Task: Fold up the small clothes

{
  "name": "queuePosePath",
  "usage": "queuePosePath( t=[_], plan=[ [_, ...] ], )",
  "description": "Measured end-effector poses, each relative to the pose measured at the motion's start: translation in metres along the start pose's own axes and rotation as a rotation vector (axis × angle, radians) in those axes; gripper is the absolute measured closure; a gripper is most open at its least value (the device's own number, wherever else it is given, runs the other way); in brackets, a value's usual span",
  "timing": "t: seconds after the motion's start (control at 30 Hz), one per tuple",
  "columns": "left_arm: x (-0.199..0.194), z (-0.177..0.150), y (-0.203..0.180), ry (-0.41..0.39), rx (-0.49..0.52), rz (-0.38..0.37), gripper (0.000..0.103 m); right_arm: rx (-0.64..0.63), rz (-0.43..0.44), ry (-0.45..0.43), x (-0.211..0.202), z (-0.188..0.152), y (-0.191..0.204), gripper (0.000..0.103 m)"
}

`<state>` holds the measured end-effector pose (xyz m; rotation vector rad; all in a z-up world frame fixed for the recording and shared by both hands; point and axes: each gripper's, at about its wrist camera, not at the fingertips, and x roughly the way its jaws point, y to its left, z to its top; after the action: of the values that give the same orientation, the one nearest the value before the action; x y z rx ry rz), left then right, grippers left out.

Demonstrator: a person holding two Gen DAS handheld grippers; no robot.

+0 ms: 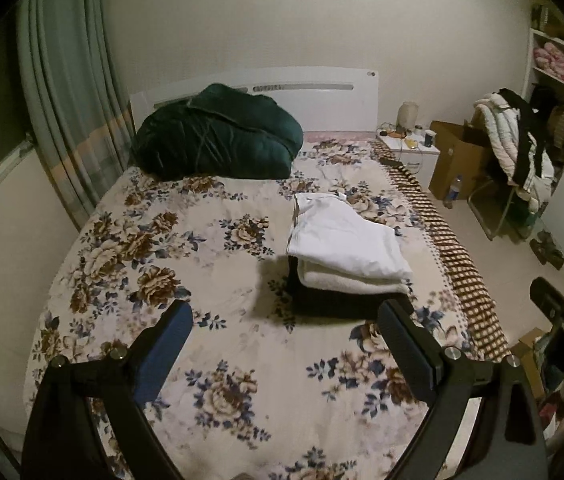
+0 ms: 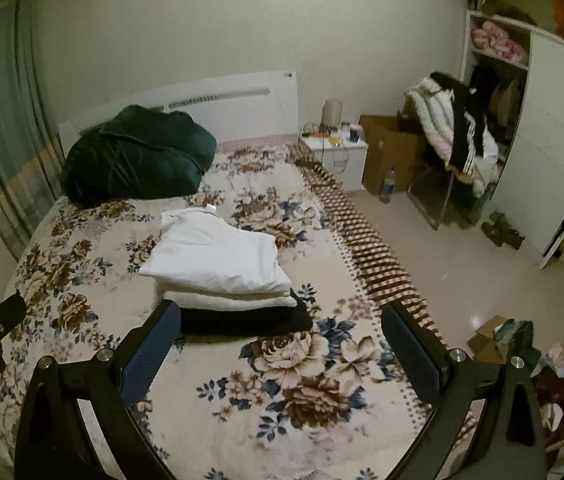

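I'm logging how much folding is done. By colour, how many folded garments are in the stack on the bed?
White folded garments: 2, a smooth white one on top and a thicker cream-white one under it.
Black folded garments: 1, at the bottom.
Total: 3, stacked on the floral bedspread.

The room is dim and yellow-tinted, lit from overhead with no lamp in sight. The folded stack throws a soft dark shadow leftward onto the floral bedspread. The tiled floor carries a faint sheen. Both views bow strongly outward, with the curtain and the wardrobe curved near the black corners. Detail is grainy and slightly soft all over; the flowers nearest the lens smear, and the close black fingers look a little blurred.
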<state>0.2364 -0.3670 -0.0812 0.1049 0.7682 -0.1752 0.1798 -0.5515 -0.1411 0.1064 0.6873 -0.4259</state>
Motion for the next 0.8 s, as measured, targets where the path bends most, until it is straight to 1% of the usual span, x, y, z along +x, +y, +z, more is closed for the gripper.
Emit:
queuePosePath(
  t=[0.1, 0.2, 0.3, 0.43, 0.5, 0.57, 0.63, 0.67, 0.8],
  plan=[
    [-0.032, -0.012, 0.002, -0.012, 0.011, -0.004, 0.008, 0.009, -0.003, -0.028, -0.060, -0.012, -0.001, 0.001],
    [-0.056, -0.021, 0.003, -0.025, 0.013, 0.006, 0.008, 0.012, -0.002, -0.054, -0.102, -0.023, -0.003, 0.000],
    [-0.073, -0.029, 0.003, -0.034, -0.002, 0.011, 0.008, 0.025, 0.019, -0.061, -0.133, -0.032, -0.008, 0.000],
    [-0.087, -0.033, 0.002, -0.054, -0.018, 0.024, 0.008, 0.014, 0.034, -0.086, -0.165, -0.039, -0.018, 0.000],
    [-0.092, -0.033, -0.002, -0.065, -0.024, 0.024, 0.008, 0.003, 0.042, -0.092, -0.174, -0.039, -0.022, 0.000],
    [-0.097, -0.033, -0.004, -0.073, -0.030, 0.023, 0.000, -0.002, 0.054, -0.096, -0.180, -0.037, -0.026, 0.000],
    [-0.104, -0.035, -0.007, -0.089, -0.033, 0.038, 0.000, -0.016, 0.057, -0.105, -0.184, -0.034, -0.029, 0.000],
    [-0.105, -0.035, -0.009, -0.097, -0.035, 0.044, 0.000, -0.019, 0.062, -0.106, -0.178, -0.028, -0.032, 0.000],
    [-0.108, -0.038, -0.015, -0.104, -0.043, 0.052, 0.000, -0.039, 0.072, -0.112, -0.176, -0.021, -0.038, 0.000]
  ],
)
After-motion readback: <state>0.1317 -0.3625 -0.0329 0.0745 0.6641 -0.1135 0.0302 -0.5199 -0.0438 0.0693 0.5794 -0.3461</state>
